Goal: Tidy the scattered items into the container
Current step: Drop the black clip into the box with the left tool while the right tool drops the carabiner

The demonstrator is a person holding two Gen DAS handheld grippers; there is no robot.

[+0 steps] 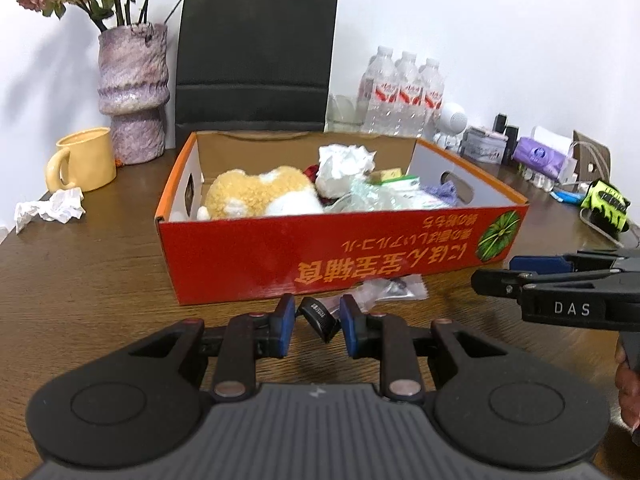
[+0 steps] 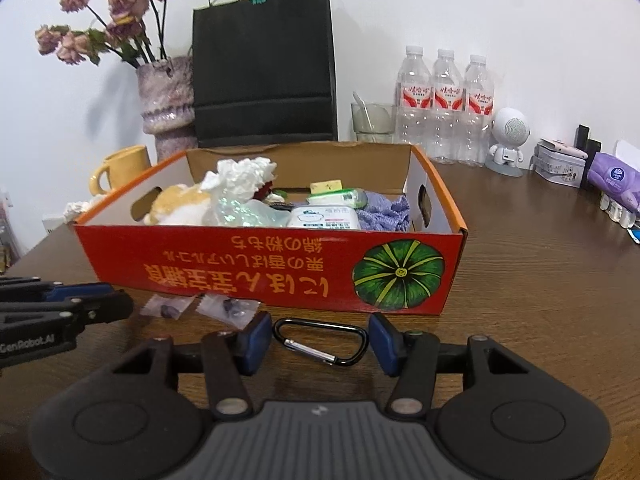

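the right tongs carry "das" in pale capitals on their black body. the left tongs carry "cenrobot.ai" on theirs. the red box by the tabletop's near edge has upside-down yellow japanese lettering beside a green pumpkin picture on its front wall; it cannot be read reliably. bottle labels are too small.
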